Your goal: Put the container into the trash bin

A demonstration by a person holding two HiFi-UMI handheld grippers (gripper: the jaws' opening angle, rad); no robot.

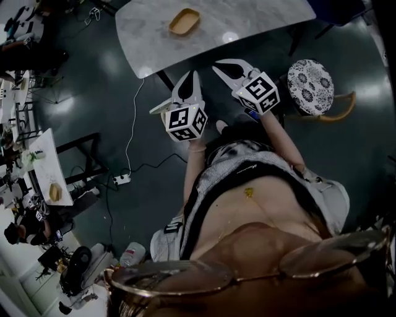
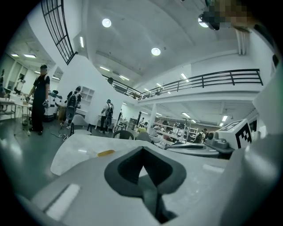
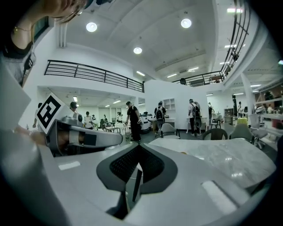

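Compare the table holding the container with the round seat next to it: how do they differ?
The table is large, pale and marbled, with straight edges; the round seat is much smaller, with a dark-and-white patterned top. The table carries the tan container; the round seat bears nothing. Both stand on the dark floor.

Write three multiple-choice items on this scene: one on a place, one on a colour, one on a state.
1. The container lies: A on the marble table; B on the floor; C on a stool.
2. Its colour: A blue; B tan; C green.
3. The left tongs and right tongs are: A wide open; B gripping the container; C shut and empty.

1 A: the head view shows it on the tabletop.
2 B: it shows tan against the pale marble.
3 C: in each gripper view the tips meet, with nothing between them.
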